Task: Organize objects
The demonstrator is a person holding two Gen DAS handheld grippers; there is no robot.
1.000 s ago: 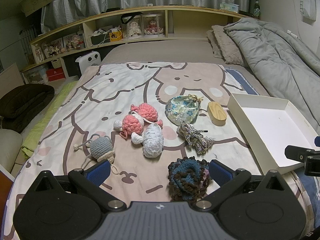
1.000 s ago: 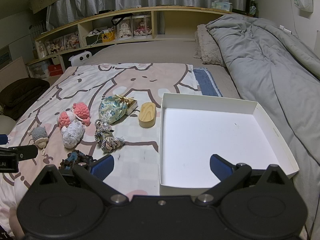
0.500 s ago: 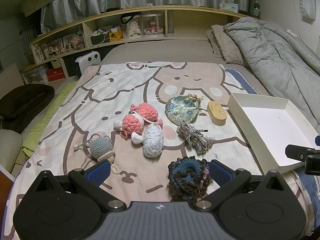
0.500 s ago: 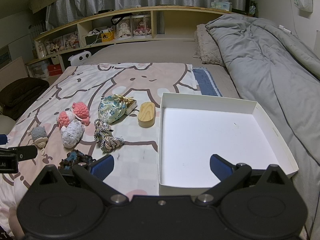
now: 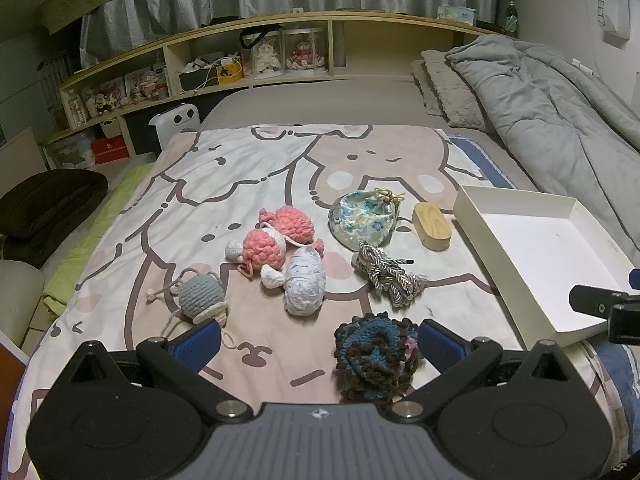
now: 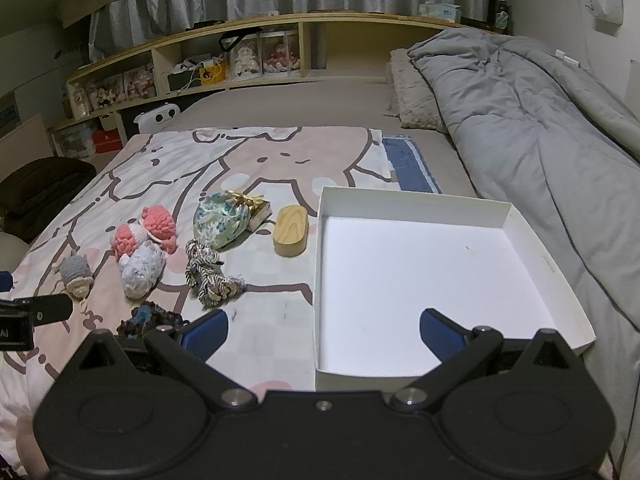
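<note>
Several small items lie on a cartoon-print blanket (image 5: pixel 248 176). A dark blue-brown crochet piece (image 5: pixel 376 354) lies between the open fingers of my left gripper (image 5: pixel 318 344), close to its right finger. Farther off are a grey crochet toy (image 5: pixel 200 296), two pink crochet toys (image 5: pixel 276 236), a pale blue yarn ball (image 5: pixel 304 284), a braided rope (image 5: pixel 386 278), a floral pouch (image 5: pixel 362 220) and a wooden oval box (image 5: pixel 432 226). My right gripper (image 6: pixel 322 332) stands open over the near edge of an empty white tray (image 6: pixel 420 264).
A grey duvet (image 6: pixel 532 120) and pillows (image 6: pixel 412 88) fill the bed's right side. A headboard shelf (image 5: pixel 280 60) with dolls and clutter runs along the back. A dark cushion (image 5: pixel 44 208) sits off the bed's left edge.
</note>
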